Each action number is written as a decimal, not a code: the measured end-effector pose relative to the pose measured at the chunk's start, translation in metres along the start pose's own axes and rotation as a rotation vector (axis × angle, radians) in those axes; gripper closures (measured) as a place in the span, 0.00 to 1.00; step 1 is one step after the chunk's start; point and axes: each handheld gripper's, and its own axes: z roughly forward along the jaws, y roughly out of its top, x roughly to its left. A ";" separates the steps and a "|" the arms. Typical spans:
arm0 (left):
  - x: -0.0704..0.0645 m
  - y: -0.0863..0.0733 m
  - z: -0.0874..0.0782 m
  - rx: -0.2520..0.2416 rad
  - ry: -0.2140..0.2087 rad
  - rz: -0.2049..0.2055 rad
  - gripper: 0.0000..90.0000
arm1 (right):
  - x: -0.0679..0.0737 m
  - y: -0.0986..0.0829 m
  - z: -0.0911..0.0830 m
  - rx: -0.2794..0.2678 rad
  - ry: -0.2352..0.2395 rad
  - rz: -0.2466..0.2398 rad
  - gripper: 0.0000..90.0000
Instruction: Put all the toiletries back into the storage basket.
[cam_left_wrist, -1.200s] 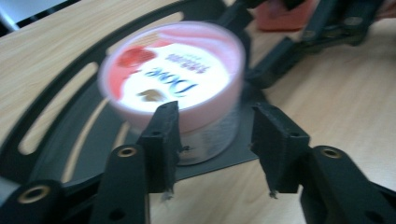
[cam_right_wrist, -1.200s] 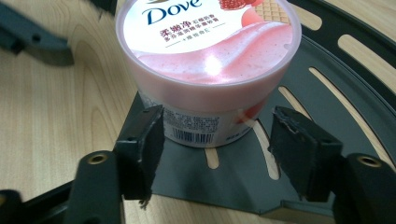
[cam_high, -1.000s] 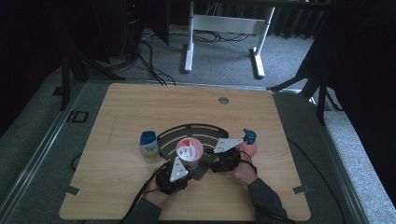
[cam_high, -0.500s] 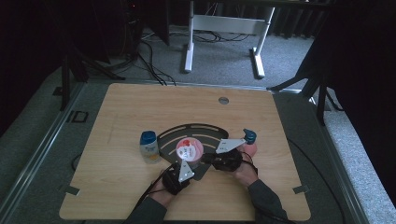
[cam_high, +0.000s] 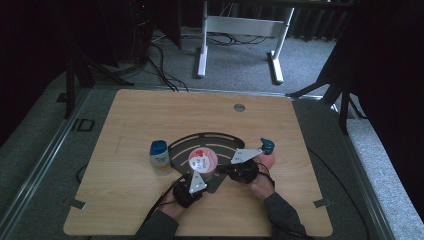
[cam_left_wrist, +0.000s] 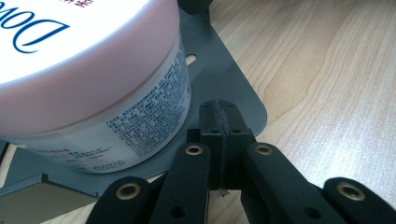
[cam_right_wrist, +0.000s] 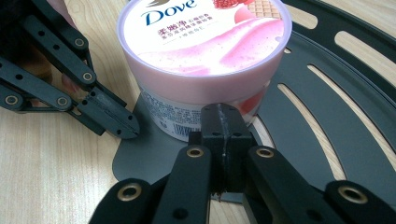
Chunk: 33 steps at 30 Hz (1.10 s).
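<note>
Bench (cam_high: 150, 110): pale wood-grain laminate, matte, rounded corners, filling centre of high view.

Slotted plate (cam_high: 225, 142): dark grey, flat, thin, stiff sheet with curved slots and a rounded corner tab; lying flat on bench, centre of high view. Probably metal, likely to slide on laminate.

Tub (cam_right_wrist: 205, 56): round pink plastic jar, glossy printed lid, small-print label on wall; sitting upright on plate, lower centre of high view, upper middle of right gripper view. Looks rigid, smooth, slippery; moderate weight if full. Best taken across the straight side wall below lid rim, not by the lid.

Small bottle (cam_high: 159, 156): blue cap, pale body, upright on bench left of plate.

Left claw (cam_left_wrist: 219, 114): jaws pressed together, nothing between, tips over plate's corner beside tub.

Right claw (cam_right_wrist: 220, 122): jaws closed, empty, tips just at tub's lower wall.
</note>
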 end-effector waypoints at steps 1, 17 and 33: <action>0.000 0.000 0.000 0.000 0.000 0.000 1.00 | 0.000 0.000 0.000 0.001 -0.001 -0.001 1.00; 0.002 0.000 0.000 0.001 -0.011 -0.008 1.00 | 0.004 0.012 0.016 0.002 0.001 -0.003 1.00; 0.002 0.000 0.000 0.002 -0.012 -0.006 1.00 | 0.001 0.035 0.043 0.012 -0.035 0.027 1.00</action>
